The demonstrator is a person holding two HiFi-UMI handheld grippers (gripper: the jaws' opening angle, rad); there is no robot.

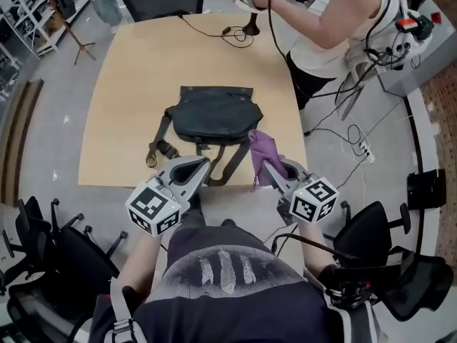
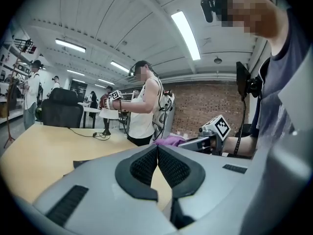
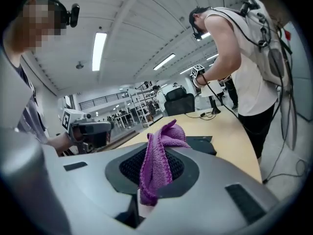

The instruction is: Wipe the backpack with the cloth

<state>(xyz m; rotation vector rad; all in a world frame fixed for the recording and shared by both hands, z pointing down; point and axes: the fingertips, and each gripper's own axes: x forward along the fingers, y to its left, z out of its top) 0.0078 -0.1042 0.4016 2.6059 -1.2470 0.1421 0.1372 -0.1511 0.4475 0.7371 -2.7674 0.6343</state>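
On the table (image 1: pixel 121 84), 1 backpack (image 1: pixel 214 113); 1 cloth (image 1: pixel 262 147) in right tongs (image 1: pixel 268 166)

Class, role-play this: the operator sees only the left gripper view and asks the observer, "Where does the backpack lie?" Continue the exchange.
Observer: The backpack lies flat in the middle of the table, straps toward us.
Operator: Is the cloth gripped?
Observer: Yes, the right gripper has its jaws shut on the purple cloth.
Operator: Where is it held?
Observer: By the backpack's near right corner, in the head view.
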